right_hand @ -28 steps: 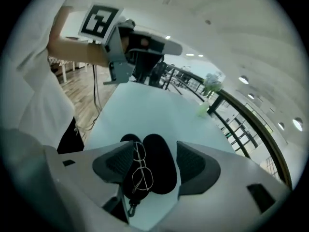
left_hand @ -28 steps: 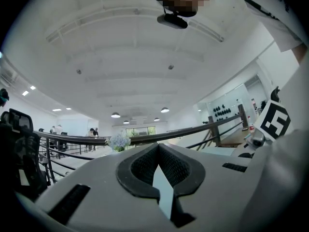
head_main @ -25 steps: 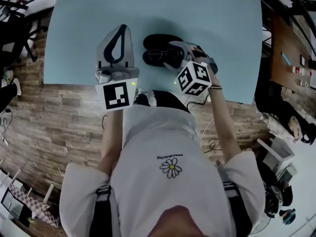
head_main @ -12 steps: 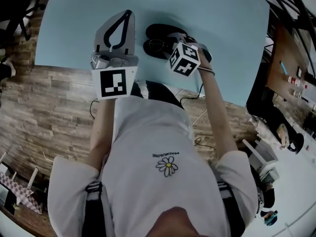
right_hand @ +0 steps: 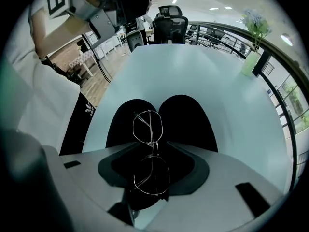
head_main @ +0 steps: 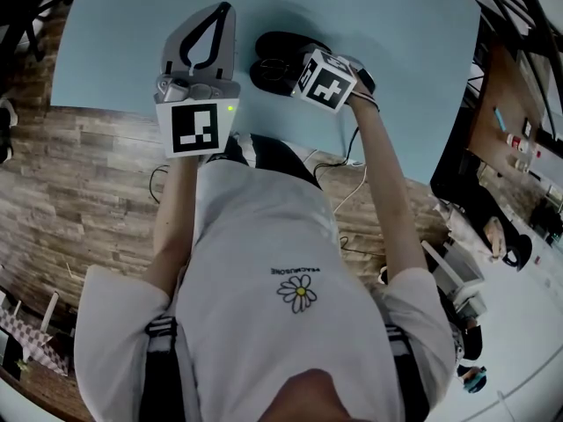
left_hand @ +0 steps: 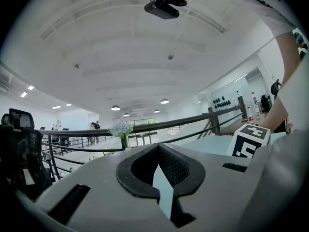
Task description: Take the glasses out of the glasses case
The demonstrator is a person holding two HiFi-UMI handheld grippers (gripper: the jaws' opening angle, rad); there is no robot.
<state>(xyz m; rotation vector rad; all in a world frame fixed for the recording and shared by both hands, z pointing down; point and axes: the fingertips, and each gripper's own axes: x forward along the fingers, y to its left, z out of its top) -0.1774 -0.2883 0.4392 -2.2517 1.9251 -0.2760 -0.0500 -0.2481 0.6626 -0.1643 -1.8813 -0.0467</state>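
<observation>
An open black glasses case (right_hand: 188, 122) lies on a pale blue table (head_main: 387, 25), its two halves spread side by side. The half nearer the person holds thin wire-framed glasses (right_hand: 146, 126); the farther half is bare black lining. Over the case, the right gripper (right_hand: 152, 151) points steeply down. Its jaws have just been closing and stand partway apart astride the glasses (one lens between them, the other past their tips), and the pads are not seen pressing the frame. Just left of the case, the left gripper (head_main: 226, 9) has its jaw tips together, holding nothing.
</observation>
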